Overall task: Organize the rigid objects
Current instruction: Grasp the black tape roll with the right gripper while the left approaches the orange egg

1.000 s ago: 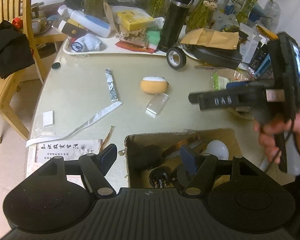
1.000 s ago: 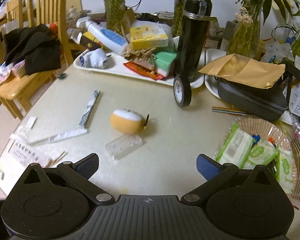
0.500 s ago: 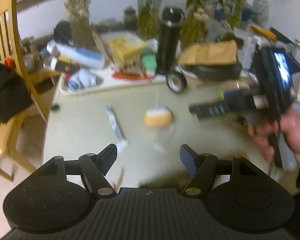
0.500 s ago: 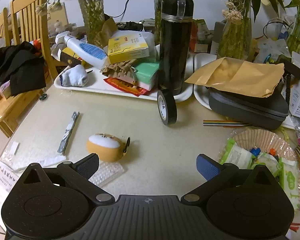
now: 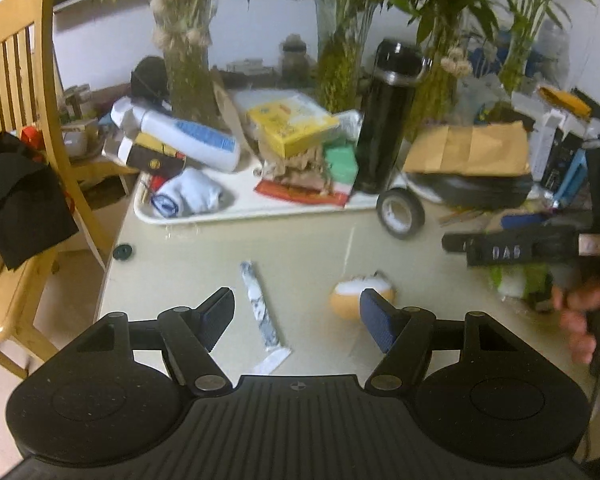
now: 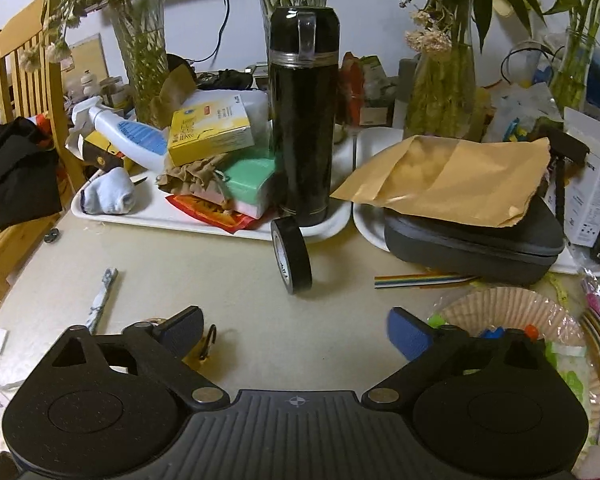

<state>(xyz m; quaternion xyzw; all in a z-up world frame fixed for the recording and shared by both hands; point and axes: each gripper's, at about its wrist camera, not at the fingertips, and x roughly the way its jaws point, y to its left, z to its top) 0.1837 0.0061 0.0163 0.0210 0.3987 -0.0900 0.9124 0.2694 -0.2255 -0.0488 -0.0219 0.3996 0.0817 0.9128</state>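
While both grippers hang empty, right gripper [image 6: 294,334] closing, the upright tape roll [image 6: 292,255] looks light, stiff; pinch its flat sides.

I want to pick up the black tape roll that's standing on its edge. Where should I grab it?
Take the tape roll across its two flat faces, coming down from above. It stands like a wheel on the table, so its round tread would likely slip or roll, and the flask and tray crowd it from behind.
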